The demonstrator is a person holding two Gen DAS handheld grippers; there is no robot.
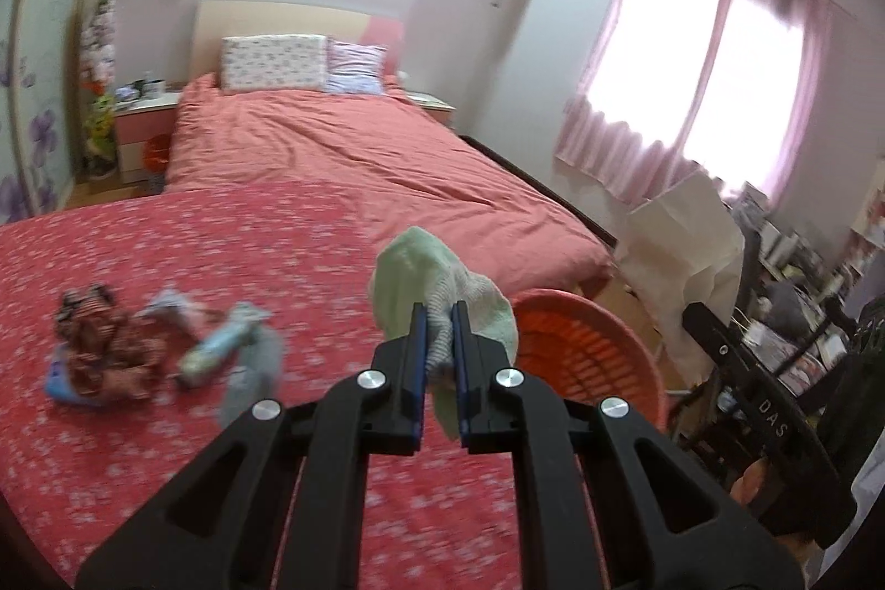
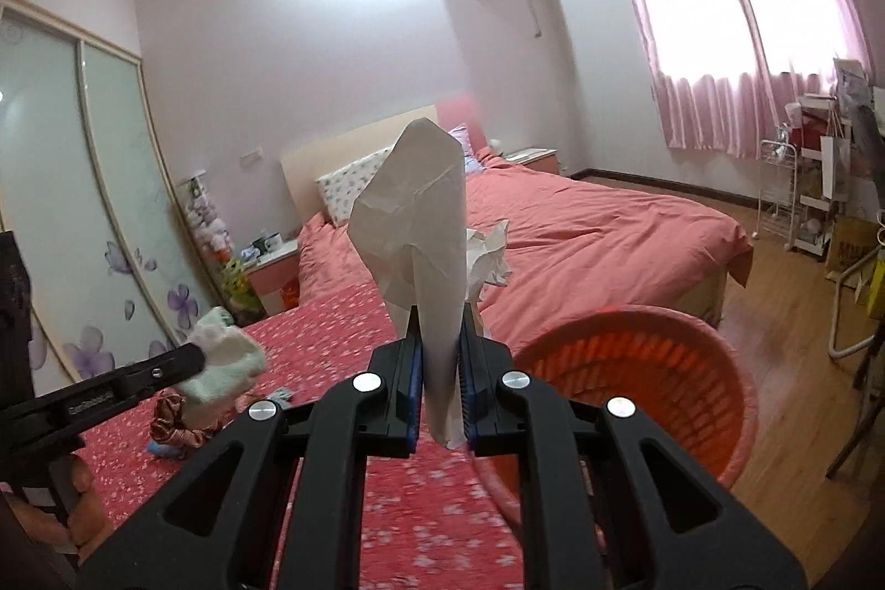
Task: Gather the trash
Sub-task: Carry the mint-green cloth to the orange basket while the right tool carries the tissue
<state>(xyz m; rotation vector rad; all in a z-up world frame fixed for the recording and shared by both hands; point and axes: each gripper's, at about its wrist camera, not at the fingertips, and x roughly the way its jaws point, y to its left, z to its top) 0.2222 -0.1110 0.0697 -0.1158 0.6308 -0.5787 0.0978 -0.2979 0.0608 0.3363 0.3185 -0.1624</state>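
Observation:
My left gripper (image 1: 440, 308) is shut on a pale green and white sock (image 1: 442, 286), held above the red flowered bedspread (image 1: 221, 247). An orange plastic basket (image 1: 597, 352) sits just right of that sock, at the bed's edge. My right gripper (image 2: 440, 313) is shut on a white paper piece (image 2: 420, 225) that stands upright between its pads. The same orange basket (image 2: 636, 369) lies low and right of it. In the right wrist view the left gripper (image 2: 196, 355) shows at the left with the green sock (image 2: 224, 360). A crumpled white tissue (image 2: 489, 252) sits behind the paper.
A heap of small cloth items (image 1: 110, 346) and a light blue tube-like piece (image 1: 221, 346) lie on the flowered spread at left. Beyond is a pink bed (image 1: 359, 147) with pillows. A white-draped chair (image 1: 686, 247) and cluttered shelves stand at right. Wooden floor (image 2: 785, 291) runs along the bed.

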